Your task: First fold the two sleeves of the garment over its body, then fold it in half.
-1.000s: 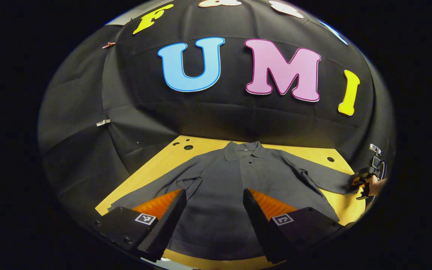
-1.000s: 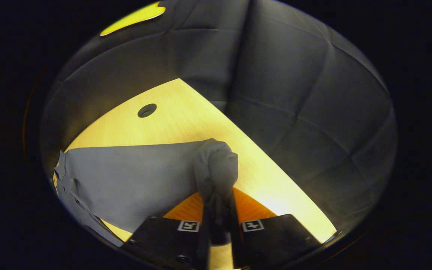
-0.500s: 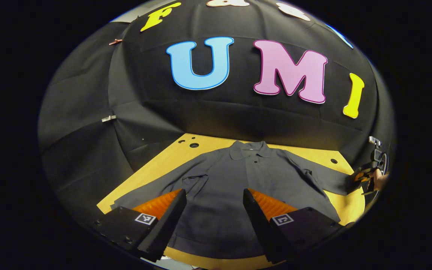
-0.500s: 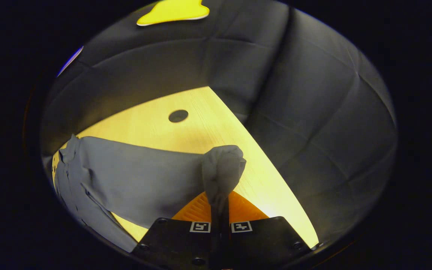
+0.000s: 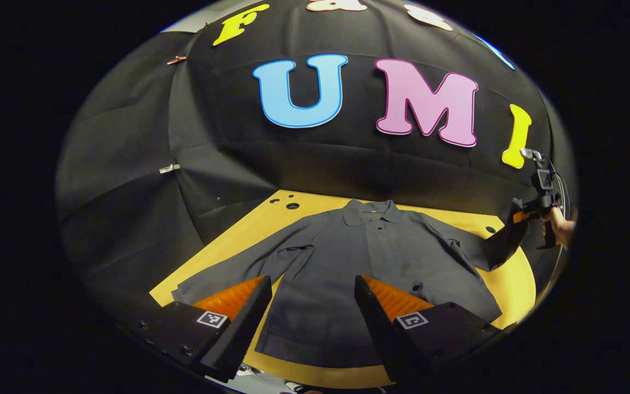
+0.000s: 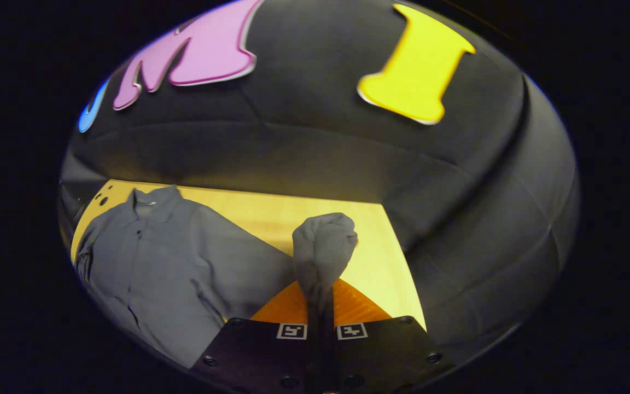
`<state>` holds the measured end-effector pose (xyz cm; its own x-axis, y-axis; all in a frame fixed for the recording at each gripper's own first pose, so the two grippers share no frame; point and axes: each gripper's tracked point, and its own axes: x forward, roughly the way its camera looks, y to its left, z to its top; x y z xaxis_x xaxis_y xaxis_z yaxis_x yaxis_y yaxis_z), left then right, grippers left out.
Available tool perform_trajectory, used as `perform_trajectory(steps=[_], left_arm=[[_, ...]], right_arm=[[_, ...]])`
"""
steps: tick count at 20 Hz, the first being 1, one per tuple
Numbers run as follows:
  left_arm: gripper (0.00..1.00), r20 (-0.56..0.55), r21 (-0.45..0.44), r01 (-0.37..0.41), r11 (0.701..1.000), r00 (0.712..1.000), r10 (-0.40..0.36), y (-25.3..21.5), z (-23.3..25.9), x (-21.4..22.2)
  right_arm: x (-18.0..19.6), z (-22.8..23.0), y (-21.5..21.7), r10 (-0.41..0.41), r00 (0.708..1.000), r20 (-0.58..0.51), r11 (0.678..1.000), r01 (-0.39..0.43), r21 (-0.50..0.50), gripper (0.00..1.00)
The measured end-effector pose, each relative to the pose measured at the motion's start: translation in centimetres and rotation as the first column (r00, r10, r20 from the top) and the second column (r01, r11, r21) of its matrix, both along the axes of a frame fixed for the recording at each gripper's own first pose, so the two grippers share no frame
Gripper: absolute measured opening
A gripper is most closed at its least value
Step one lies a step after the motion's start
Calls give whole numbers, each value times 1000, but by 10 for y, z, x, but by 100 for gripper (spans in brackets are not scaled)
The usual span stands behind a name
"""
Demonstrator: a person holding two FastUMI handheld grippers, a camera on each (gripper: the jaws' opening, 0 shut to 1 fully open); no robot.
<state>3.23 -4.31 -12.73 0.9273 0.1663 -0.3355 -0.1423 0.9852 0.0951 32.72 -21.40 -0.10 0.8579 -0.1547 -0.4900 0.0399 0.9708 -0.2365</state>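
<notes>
Now a sleeve is clenched and lifted by the right claw, while the left claw is held spread above the shirt.

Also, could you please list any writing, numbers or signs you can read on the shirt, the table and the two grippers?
None reads as text.
Dark grey collared shirt: no print; nothing legible at the collar.
Yellow wooden table: no text.
Left hand-held gripper: square black-and-white markers, patterns, not words.
Right hand-held gripper: similar marker squares, no words.
</notes>
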Motion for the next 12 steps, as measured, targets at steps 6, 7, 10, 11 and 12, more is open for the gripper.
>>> perform_trajectory(steps=[6, 7, 10, 11, 12], left_arm=[[96, 5, -35, -50, 998, 999, 50, 18, -3, -10], [96, 4, -43, -62, 997, 998, 63, 22, -4, -10], [96, 20, -51, -101, 994, 995, 102, 40, 5, -9], [96, 22, -53, -113, 992, 993, 115, 46, 5, -9], [92, 21, -55, -126, 990, 992, 127, 53, 5, -9]], right_arm=[[20, 25, 107, 146, 989, 25, 988, -147, 41, 5], [21, 25, 124, 170, 985, 22, 984, -170, 49, 5], [26, 21, 187, 239, 971, 8, 967, -239, 84, 5], [27, 17, 209, 265, 964, 2, 960, -264, 90, 5], [27, 14, 236, 296, 955, -6, 951, -295, 97, 5]])
